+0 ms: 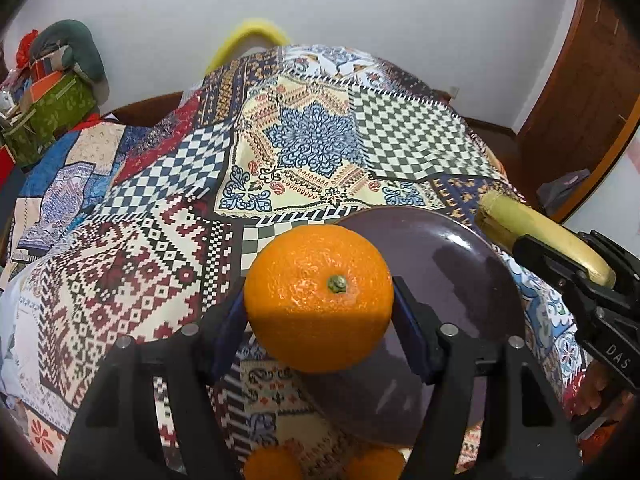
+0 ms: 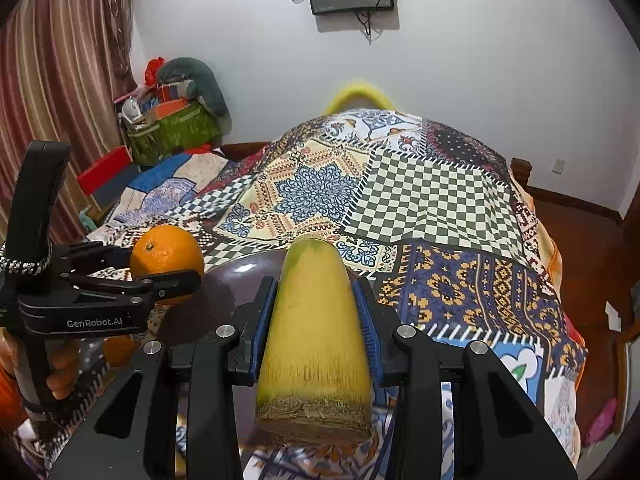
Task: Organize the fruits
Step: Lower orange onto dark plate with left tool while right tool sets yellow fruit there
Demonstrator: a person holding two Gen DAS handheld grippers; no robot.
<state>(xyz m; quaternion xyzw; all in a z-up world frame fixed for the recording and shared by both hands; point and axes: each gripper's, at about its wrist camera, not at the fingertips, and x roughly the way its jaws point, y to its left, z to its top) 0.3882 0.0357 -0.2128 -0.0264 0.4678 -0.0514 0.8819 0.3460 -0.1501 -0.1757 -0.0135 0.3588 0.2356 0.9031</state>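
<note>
Two fruits hang over a patchwork-covered bed [image 1: 312, 148] as a person sorts produce. The left gripper [image 1: 320, 320] is clenched on a round, bright orange citrus fruit [image 1: 319, 296], its blue-padded fingers [image 1: 412, 340] pressing the fruit's two sides with the green stem button facing the camera. The side-on grasp leaves the underside free, which suits setting the orange down without rolling it.

The right gripper [image 2: 316, 320] is clamped around a thick, yellow, tapering piece of produce with a rough brown cut base [image 2: 316, 344], its greenish tip pointing away toward the far edge of the bed. What kind of produce it is cannot be told for certain. Held across its middle, it stays level and balanced.

Both loads are above a glossy, dark purple round plate [image 1: 448, 264] that lies on the quilt near the bed's front edge: the orange over its left rim, the yellow piece over its right side. That suggests the plate is where the fruit is being gathered, with neither item yet set on it.

Two more orange fruits [image 1: 272, 466] show at the bottom of the left wrist view, closer to the person, apparently waiting their turn.
</note>
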